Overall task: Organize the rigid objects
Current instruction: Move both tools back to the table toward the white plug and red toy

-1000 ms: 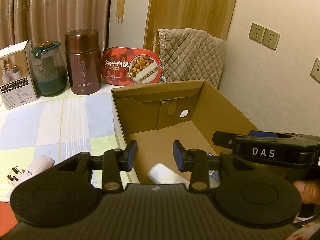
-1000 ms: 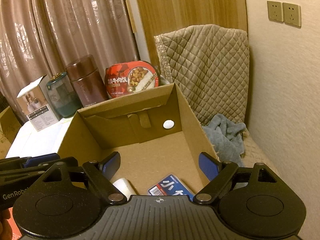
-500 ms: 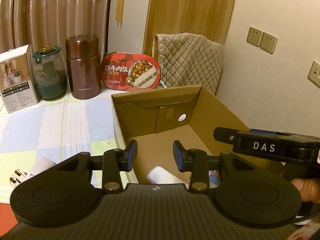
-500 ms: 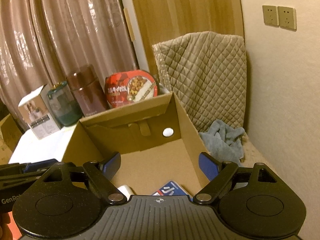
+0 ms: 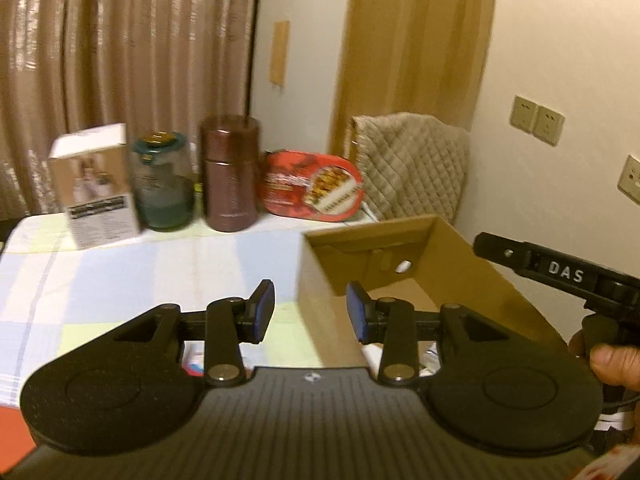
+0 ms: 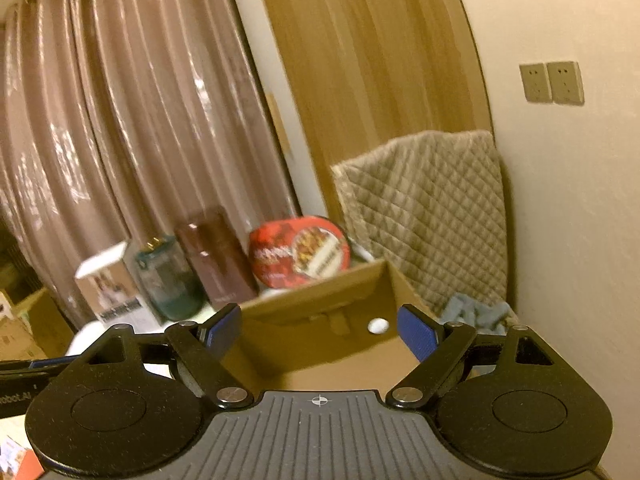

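Both my grippers lifted off the cardboard box [image 5: 448, 276]; left gripper [image 5: 310, 312] and right gripper [image 6: 319, 330] released, holding nothing, box at 12 o'clock.

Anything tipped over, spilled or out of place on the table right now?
One thing: the red meal tray stands on its edge, leaning behind the cardboard box, not lying flat. The white carton, green jar and brown flask stand upright in a row. No spill shows; both views are blurred.
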The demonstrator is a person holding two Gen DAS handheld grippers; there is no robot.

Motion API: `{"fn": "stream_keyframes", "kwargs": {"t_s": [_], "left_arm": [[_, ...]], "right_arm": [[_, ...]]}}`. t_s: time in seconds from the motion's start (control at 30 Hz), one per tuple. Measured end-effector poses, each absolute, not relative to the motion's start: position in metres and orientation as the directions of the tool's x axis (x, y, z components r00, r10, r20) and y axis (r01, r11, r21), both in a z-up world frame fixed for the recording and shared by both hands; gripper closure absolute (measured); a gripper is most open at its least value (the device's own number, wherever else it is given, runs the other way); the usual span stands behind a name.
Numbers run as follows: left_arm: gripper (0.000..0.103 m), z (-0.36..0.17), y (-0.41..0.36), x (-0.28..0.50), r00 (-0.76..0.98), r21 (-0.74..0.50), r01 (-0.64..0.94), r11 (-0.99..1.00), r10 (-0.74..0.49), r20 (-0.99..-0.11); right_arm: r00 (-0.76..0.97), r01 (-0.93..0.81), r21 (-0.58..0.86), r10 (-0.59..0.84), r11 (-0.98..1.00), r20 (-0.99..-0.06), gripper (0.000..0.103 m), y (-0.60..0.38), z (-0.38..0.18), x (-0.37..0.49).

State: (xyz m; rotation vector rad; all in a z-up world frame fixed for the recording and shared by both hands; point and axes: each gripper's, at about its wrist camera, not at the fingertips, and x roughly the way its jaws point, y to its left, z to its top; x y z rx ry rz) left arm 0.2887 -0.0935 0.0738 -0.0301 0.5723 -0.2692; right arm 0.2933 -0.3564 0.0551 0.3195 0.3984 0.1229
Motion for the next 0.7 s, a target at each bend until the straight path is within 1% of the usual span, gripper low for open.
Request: {"fn": "stream_keyframes", "kwargs": {"t_s": [0.1,0.17,0.33,0.4,0.57,0.67,0.7], "left_arm": [[0.066,0.085,-0.068,0.280,0.823,-0.096,0.210,0.973,-0.229,-0.521],[0.058,0.091,-0.054,0.273,0.836,-0.080,0.186,0.979,-0.201,-0.511],[0.053,0.099,-0.014,0.256,0.851,-0.069,0.129,0.989,-0.146,-0.504],[0.048,0.099,0.000,0.249,0.855,-0.064,0.106,0.992,-0.124,-0.504],[0.024,0.090,0.034,0.232,0.860,-0.062,0.059,0.996,-0.082,-0.504],[0.018,0.074,0.055,0.221,0.854,-0.067,0.032,0.997,-0.062,-0.516],[0.018,0.068,0.062,0.218,0.851,-0.071,0.021,0.997,-0.055,-0.522]], "right_arm": [[0.921,-0.096,0.329,0.209,0.939,-0.328,0.020,-0.337,0.062,0.286],[0.922,-0.133,0.323,0.236,0.937,-0.305,0.020,-0.321,0.066,0.281],[0.907,-0.219,0.299,0.307,0.929,-0.289,0.020,-0.280,0.069,0.269],[0.899,-0.250,0.283,0.331,0.926,-0.287,0.020,-0.265,0.068,0.264],[0.874,-0.325,0.234,0.386,0.916,-0.295,0.020,-0.227,0.061,0.253],[0.854,-0.369,0.194,0.414,0.909,-0.316,0.020,-0.207,0.051,0.246],[0.845,-0.382,0.183,0.423,0.906,-0.326,0.020,-0.202,0.048,0.245]]}}
